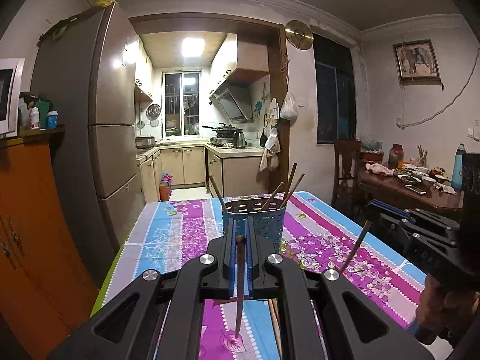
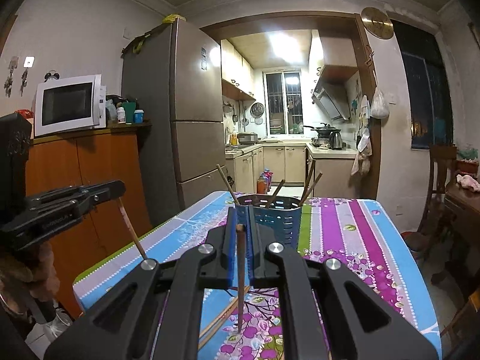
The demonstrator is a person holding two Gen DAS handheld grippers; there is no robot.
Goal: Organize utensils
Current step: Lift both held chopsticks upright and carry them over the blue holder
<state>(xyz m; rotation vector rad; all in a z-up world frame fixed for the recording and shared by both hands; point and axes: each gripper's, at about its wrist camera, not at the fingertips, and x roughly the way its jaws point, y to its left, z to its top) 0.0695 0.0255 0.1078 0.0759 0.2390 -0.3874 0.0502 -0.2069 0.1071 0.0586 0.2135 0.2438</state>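
A blue perforated utensil holder (image 1: 264, 222) (image 2: 274, 219) stands on the flowered tablecloth (image 1: 180, 234) with several brown chopsticks leaning in it. My left gripper (image 1: 239, 222) is shut on a dark chopstick (image 1: 240, 285) that hangs tip-down, just short of the holder. My right gripper (image 2: 241, 211) is shut on another chopstick (image 2: 240, 279), also hanging tip-down in front of the holder. Each gripper shows in the other's view: the right gripper (image 1: 372, 210) with its chopstick (image 1: 357, 246), the left gripper (image 2: 118, 187) with its chopstick (image 2: 130, 228). Loose chopsticks (image 2: 222, 315) (image 1: 274, 315) lie on the cloth below.
An orange cabinet (image 2: 90, 174) with a microwave (image 2: 69, 105) and a tall fridge (image 2: 180, 114) stand left of the table. A wooden dining table (image 1: 405, 192) with bowls and a chair (image 1: 345, 168) stand to the right. A hand (image 1: 441, 306) holds the right gripper's handle.
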